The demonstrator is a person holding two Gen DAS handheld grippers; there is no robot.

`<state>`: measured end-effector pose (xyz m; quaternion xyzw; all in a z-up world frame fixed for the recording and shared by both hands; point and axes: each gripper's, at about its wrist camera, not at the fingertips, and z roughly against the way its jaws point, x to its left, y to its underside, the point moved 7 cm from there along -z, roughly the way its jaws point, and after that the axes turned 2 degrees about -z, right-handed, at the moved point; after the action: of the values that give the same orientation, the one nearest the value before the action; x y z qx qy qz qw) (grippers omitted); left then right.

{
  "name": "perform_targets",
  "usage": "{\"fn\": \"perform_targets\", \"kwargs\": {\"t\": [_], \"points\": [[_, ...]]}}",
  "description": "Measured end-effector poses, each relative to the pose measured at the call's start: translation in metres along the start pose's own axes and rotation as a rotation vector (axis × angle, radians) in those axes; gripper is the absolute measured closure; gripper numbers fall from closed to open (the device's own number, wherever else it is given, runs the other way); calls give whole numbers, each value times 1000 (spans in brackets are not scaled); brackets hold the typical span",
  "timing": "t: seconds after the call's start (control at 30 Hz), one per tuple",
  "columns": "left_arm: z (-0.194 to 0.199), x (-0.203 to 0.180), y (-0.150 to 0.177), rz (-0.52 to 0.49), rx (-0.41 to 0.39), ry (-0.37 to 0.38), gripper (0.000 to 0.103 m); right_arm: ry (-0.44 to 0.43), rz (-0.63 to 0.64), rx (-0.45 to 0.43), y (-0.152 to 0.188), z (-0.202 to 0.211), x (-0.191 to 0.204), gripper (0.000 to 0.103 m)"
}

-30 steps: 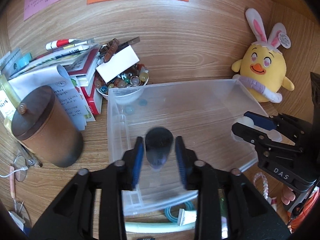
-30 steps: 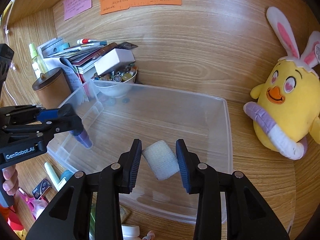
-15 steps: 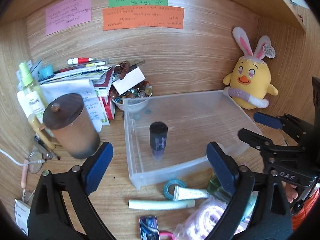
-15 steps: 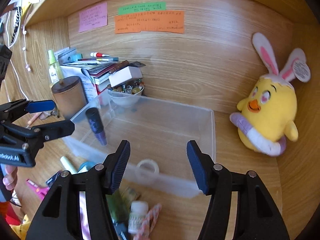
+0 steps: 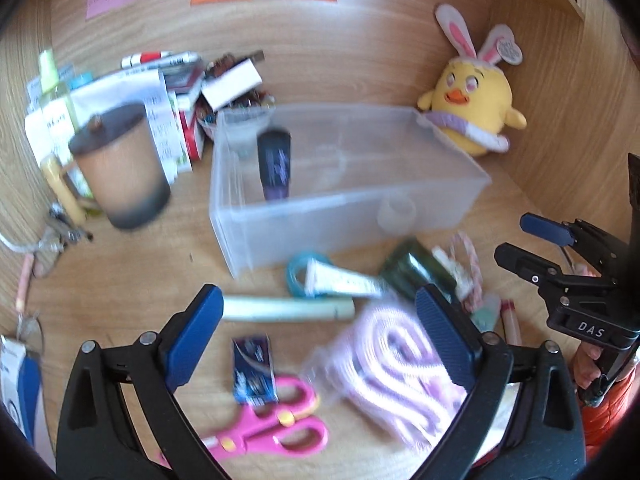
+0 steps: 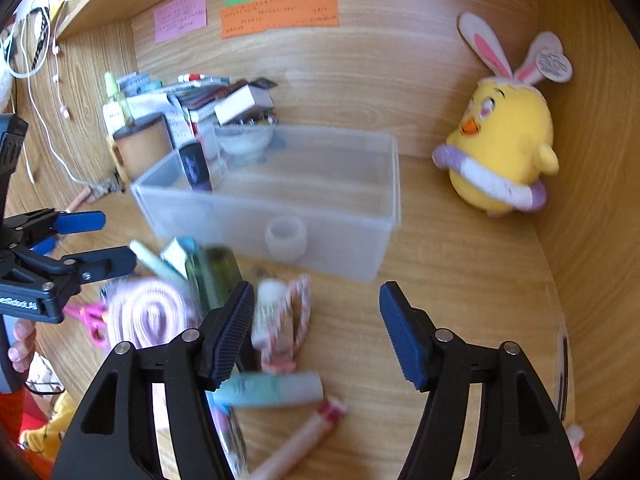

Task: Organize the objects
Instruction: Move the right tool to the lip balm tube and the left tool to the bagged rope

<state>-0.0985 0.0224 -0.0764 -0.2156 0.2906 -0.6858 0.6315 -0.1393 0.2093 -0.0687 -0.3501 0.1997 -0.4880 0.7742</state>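
A clear plastic bin point(image 5: 460, 200) stands on the wooden desk. Inside it, a dark bottle point(image 5: 274, 168) stands upright at the left end and a white tape roll point(image 5: 396, 212) lies by the front wall. My left gripper point(image 5: 318, 300) hangs in front of the bin over loose clutter, its jaws opening wide and gripping nothing. Under it lie a pale green tube point(image 5: 288, 308), pink scissors point(image 5: 272, 428) and a bagged pink coil point(image 5: 400, 368). To the right, my right gripper point(image 6: 316, 300) also has its jaws opening, with nothing held between them. The bin point(image 6: 340, 248) sits just beyond it.
A yellow chick plush point(image 5: 472, 108) sits right of the bin against the wooden wall. A brown lidded cup point(image 5: 120, 168), stacked books and papers point(image 5: 168, 80) and a bowl of beads point(image 6: 244, 140) crowd the left. A dark green bottle point(image 5: 416, 272) and a teal ring point(image 5: 296, 276) lie before the bin.
Both grippers let go inside the bin and pulled back toward me. The dark bottle and the white tape roll stayed in the bin. Both sets of jaws spread wider.
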Motion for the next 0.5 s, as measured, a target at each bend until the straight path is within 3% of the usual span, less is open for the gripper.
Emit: {"fn": "perform_targets", "kwargs": {"t": [0.27, 0.5], "points": [[-12, -27, 35, 41, 84, 78, 2, 28, -46, 65, 50, 2, -5, 39], [-20, -44, 53, 13, 106, 48, 2, 4, -75, 103, 75, 1, -7, 39]]}}
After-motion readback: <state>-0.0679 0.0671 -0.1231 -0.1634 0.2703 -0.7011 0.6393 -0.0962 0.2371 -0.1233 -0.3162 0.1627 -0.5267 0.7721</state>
